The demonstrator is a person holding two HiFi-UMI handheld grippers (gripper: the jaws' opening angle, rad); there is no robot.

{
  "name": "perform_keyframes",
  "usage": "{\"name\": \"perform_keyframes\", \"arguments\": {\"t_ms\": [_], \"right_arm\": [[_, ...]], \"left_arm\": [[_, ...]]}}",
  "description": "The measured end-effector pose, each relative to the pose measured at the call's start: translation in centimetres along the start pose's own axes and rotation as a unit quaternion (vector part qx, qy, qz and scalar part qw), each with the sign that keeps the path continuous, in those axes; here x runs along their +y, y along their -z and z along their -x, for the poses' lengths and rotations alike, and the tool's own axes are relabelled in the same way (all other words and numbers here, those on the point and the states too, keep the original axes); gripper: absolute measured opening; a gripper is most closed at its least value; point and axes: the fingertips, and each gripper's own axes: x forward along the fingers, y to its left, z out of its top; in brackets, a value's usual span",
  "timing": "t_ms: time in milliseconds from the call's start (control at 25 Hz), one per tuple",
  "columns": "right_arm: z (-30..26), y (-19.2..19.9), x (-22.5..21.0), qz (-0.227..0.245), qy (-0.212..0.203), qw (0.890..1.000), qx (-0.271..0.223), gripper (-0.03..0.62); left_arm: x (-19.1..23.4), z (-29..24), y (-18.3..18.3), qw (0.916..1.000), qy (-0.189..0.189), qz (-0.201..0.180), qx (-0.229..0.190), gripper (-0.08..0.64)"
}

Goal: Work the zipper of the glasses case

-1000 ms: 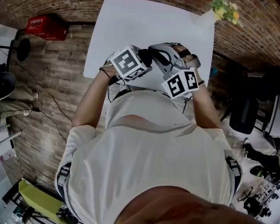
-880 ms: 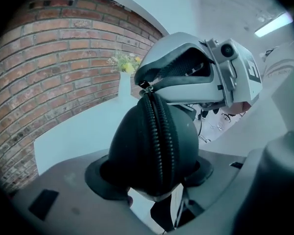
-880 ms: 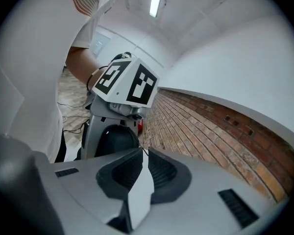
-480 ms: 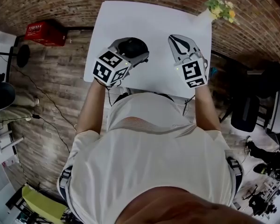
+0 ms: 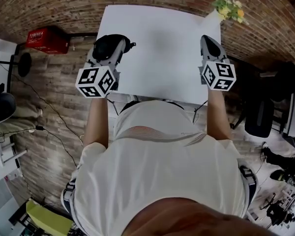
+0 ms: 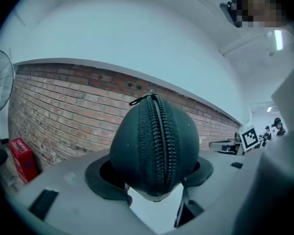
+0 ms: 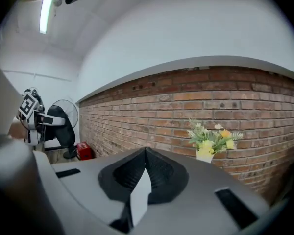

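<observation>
A dark, rounded glasses case [image 6: 156,146] sits between the jaws of my left gripper [image 6: 153,174], which is shut on it. The zipper runs up the middle of the case, its teeth closed, with the pull tab [image 6: 140,100] at the top. In the head view this left gripper [image 5: 109,42] holds the case [image 5: 106,48] over the left edge of the white table [image 5: 157,38]. My right gripper [image 5: 208,40] is over the table's right edge, far from the case. Seen along its own jaws, the right gripper [image 7: 146,152] is shut with nothing in it.
A small vase of yellow flowers [image 5: 227,6] stands at the table's far right corner, also seen as the flowers [image 7: 209,142] against the brick wall. A red box [image 5: 47,32] lies on the floor to the left. A dark chair [image 5: 258,118] is at the right.
The two grippers were close together at the table's near edge, both at the case. They have swung apart: the left carried the case leftward, the right came off it and moved right.
</observation>
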Motion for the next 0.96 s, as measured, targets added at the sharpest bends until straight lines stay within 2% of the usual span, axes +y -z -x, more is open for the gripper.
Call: {"name": "perform_keyframes", "arguments": {"t_ms": [160,960], "right_arm": [[0.4,-0.6,-0.3,-0.001,0.015,1.000,-0.012,0.051],[-0.6,-0.4,0.7,0.004,-0.012,1.000,-0.008,0.051]], "left_arm": [[0.2,0.3,0.3,0.9999,-0.009,0.001,-0.007,0.270],[-0.3,-1.2,-0.1,1.0000,0.005,0.003,-0.003,0.270]]}}
